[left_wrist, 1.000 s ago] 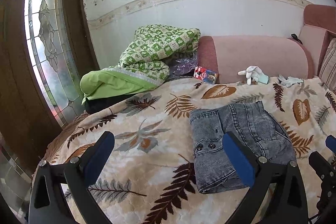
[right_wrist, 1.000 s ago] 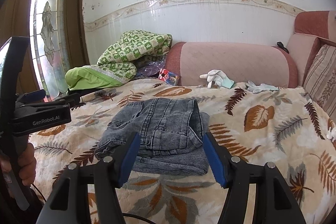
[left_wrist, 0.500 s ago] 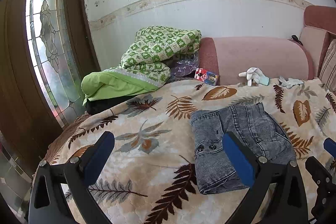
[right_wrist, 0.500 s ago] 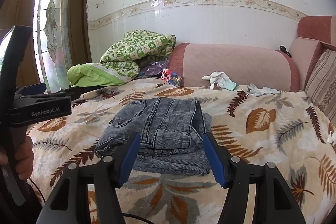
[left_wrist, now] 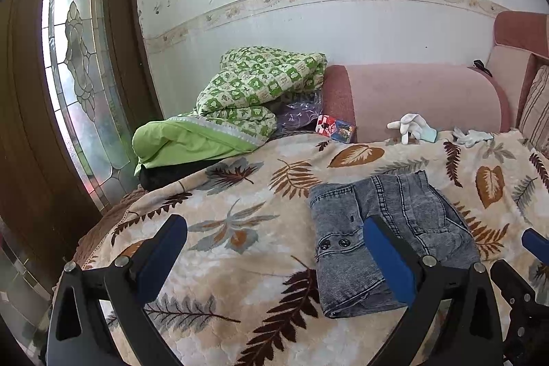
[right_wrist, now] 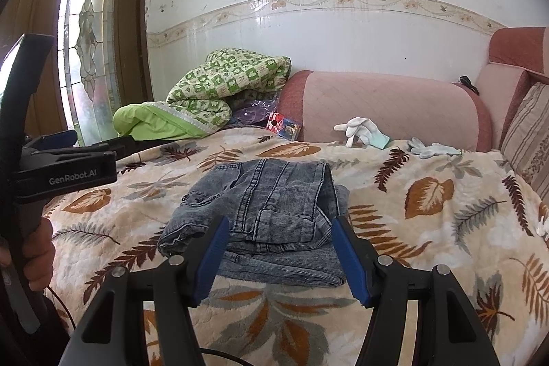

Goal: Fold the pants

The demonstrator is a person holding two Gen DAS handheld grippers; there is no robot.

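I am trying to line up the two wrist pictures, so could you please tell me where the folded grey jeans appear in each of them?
Left wrist view: the folded grey jeans lie right of centre in the lower half, partly behind the left gripper's right finger.
Right wrist view: the jeans lie at centre, just beyond the right gripper's open fingers.
Shared landmark: the white glove at the foot of the pink sofa back, beyond the jeans.

No visible change since earlier.
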